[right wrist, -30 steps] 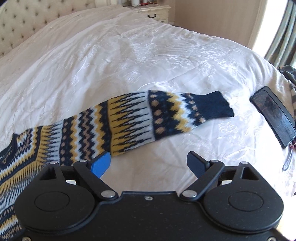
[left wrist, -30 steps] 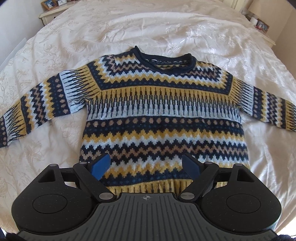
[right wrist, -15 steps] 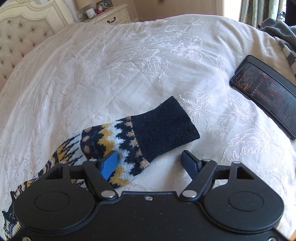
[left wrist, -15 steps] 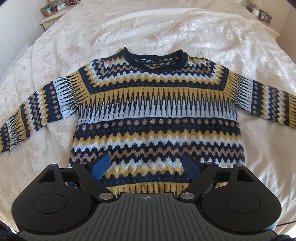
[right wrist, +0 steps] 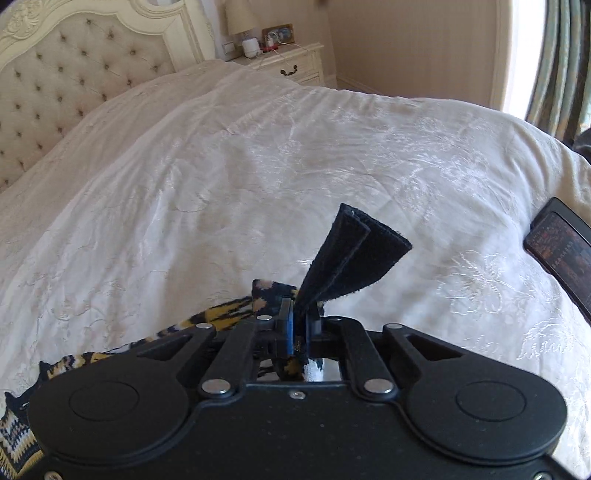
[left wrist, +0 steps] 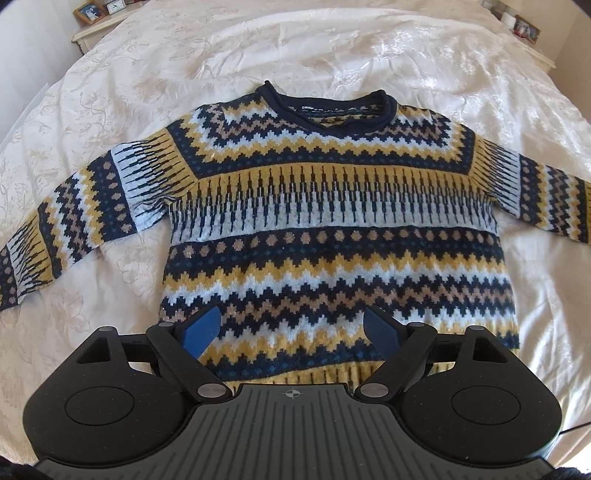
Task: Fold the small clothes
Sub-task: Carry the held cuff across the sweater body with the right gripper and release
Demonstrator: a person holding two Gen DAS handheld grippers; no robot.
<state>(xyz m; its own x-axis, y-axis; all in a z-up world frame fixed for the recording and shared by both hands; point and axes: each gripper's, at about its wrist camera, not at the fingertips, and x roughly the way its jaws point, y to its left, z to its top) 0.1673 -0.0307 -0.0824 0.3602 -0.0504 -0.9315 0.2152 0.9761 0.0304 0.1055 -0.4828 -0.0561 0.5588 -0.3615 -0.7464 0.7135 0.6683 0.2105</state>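
Observation:
A knitted sweater (left wrist: 332, 229) in navy, yellow, white and tan bands lies flat and face up on the bed, neck at the far side and both sleeves spread out. My left gripper (left wrist: 291, 328) hovers open over the hem with nothing between its blue pads. In the right wrist view my right gripper (right wrist: 300, 321) is shut on the navy cuff (right wrist: 351, 254) of one sleeve. The cuff sticks up past the fingers, lifted off the bed, and the patterned sleeve (right wrist: 155, 336) trails away to the lower left.
The bed carries a cream embroidered bedspread (right wrist: 258, 155). A dark phone (right wrist: 561, 251) lies near the bed's right edge. A tufted headboard (right wrist: 74, 77) and a nightstand (right wrist: 295, 66) stand beyond. Another nightstand (left wrist: 96, 26) with frames shows at far left.
My right gripper slid along the sleeve to its cuff, shut on it and raised it off the bedspread. My left gripper stayed open and shifted slightly over the sweater's hem.

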